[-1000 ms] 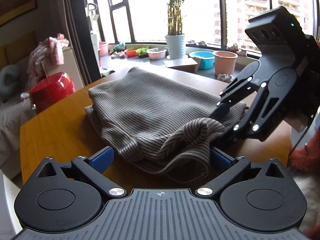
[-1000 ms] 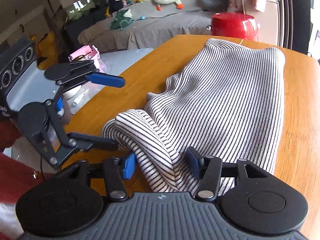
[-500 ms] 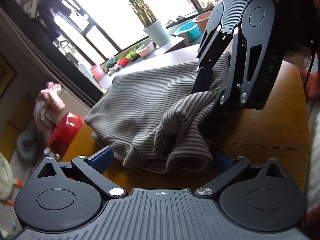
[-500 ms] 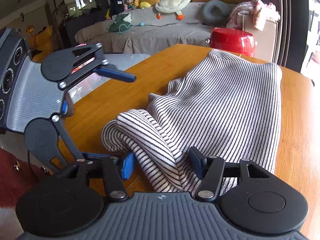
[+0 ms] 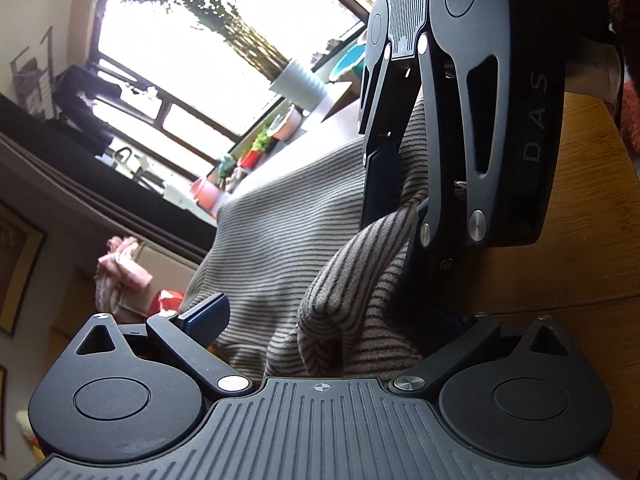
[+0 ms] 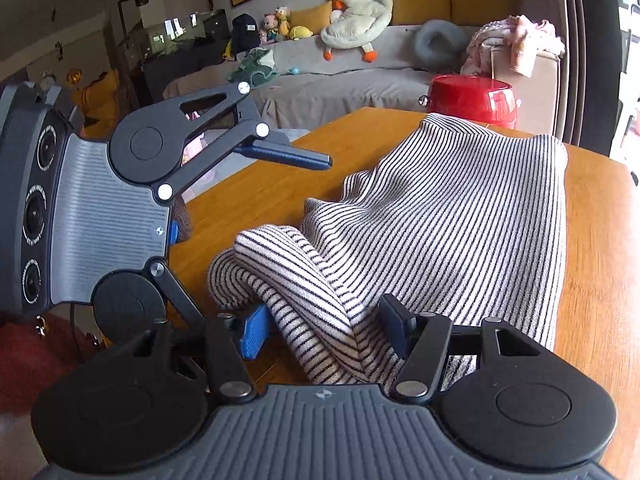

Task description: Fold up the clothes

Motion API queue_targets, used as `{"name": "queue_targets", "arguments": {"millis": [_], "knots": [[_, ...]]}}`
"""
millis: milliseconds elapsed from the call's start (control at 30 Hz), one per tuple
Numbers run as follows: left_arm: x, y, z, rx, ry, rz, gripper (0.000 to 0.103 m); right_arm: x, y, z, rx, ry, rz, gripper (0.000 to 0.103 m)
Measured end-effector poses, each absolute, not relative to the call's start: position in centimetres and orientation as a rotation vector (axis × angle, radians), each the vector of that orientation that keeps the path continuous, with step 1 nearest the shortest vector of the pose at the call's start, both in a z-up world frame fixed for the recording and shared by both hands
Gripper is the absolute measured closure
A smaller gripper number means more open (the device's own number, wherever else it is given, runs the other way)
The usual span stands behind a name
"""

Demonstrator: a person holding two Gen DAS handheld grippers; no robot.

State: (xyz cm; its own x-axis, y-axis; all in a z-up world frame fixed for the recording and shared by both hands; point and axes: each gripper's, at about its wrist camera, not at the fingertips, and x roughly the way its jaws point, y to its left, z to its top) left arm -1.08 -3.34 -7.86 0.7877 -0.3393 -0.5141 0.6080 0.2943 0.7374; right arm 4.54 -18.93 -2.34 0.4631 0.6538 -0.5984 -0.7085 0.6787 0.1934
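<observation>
1. Right wrist view first — the striped top lies on the wooden table, and its far part looks flat and already doubled over, so I'd say the fold is partly done.
2. What's left is the near end: a rolled-up lump of it, maybe a sleeve, sits bunched right in front of me instead of lying flat.
3. My right gripper straddles that lump. Its jaws have just been opening and the blue pads stand off the cloth on both sides, so I'm not holding it.
4. My left gripper comes in from the left with jaws wide but just starting to close, one finger low by the lump, the other up in the air — gripping nothing yet.
5. My guess: grab the lump, spread it, tuck it onto the flat part.
</observation>
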Motion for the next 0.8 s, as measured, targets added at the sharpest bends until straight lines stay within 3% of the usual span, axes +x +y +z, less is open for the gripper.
{"name": "queue_targets", "arguments": {"millis": [100,200,367,567,800], "knots": [[-1.3,-3.5,-8.0,1.1,0.286,-0.677,0.025,4.6,-19.5,-2.0,-0.067,0.696,0.855,0.042],[-1.4,-3.7,-8.2,1.094,0.289,-0.7,0.035,4.5,-20.8,-1.1,-0.062,0.672,0.87,0.039],[0.0,-3.4,-7.4,0.955,0.391,-0.723,0.046,3.8,-24.5,1.2,-0.163,0.563,0.768,0.027],[2.0,-3.2,-6.4,0.826,0.496,-0.72,0.046,1.6,-24.2,-0.6,-0.322,0.587,0.805,0.022],[3.4,-2.7,-5.5,0.702,0.56,-0.727,0.046,-0.5,-20.9,-2.4,-0.611,0.476,0.765,0.022]]}}
